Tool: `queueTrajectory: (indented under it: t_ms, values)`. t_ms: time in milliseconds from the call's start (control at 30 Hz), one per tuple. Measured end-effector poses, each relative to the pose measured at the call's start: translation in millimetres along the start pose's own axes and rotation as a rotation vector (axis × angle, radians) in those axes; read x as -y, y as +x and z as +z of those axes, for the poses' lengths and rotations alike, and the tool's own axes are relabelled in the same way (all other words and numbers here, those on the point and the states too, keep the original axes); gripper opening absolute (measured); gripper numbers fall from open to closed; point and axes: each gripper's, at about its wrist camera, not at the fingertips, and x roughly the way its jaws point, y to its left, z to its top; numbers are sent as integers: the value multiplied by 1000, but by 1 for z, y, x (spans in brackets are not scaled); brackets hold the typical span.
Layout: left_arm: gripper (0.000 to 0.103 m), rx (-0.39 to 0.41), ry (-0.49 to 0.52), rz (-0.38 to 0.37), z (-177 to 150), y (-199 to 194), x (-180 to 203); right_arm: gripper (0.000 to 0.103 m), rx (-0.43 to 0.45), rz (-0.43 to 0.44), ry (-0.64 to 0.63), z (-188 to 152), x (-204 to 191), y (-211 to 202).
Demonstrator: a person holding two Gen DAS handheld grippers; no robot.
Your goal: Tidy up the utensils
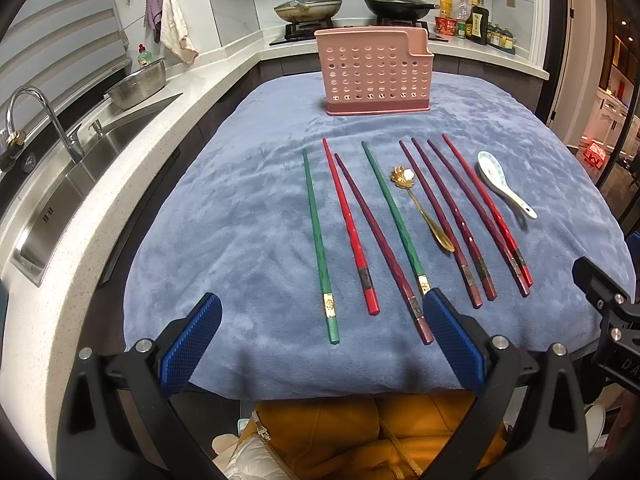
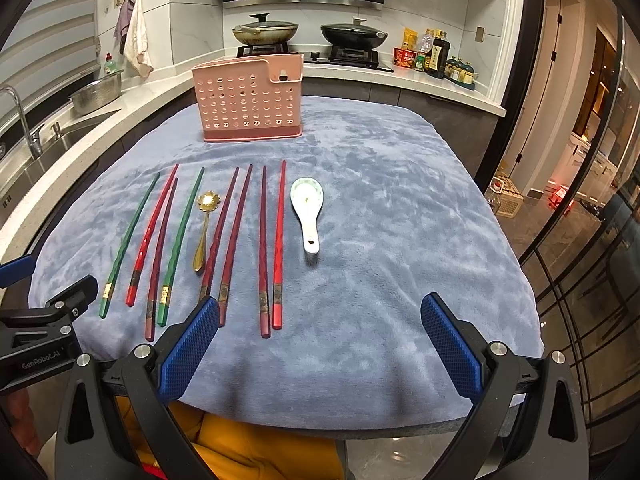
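With both the left gripper (image 1: 320,336) and right gripper (image 2: 320,336) empty, jaws wide apart, the chopsticks (image 1: 318,236) and spoons lie in front of the pink holder (image 1: 374,70), so pinch one chopstick near its thick end and lift level.

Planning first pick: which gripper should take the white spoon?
Right. The white spoon lies at the right end of the row, ahead of the open right gripper. The left gripper, also open, faces the green chopstick at the far left.
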Motion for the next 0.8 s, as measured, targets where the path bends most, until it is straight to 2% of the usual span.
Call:
queueTrajectory:
  t_ms: [800]
  values:
    - [96,-4,-3,-2,-1,-1,-2,96,-4,8,1,-3,-4,0]
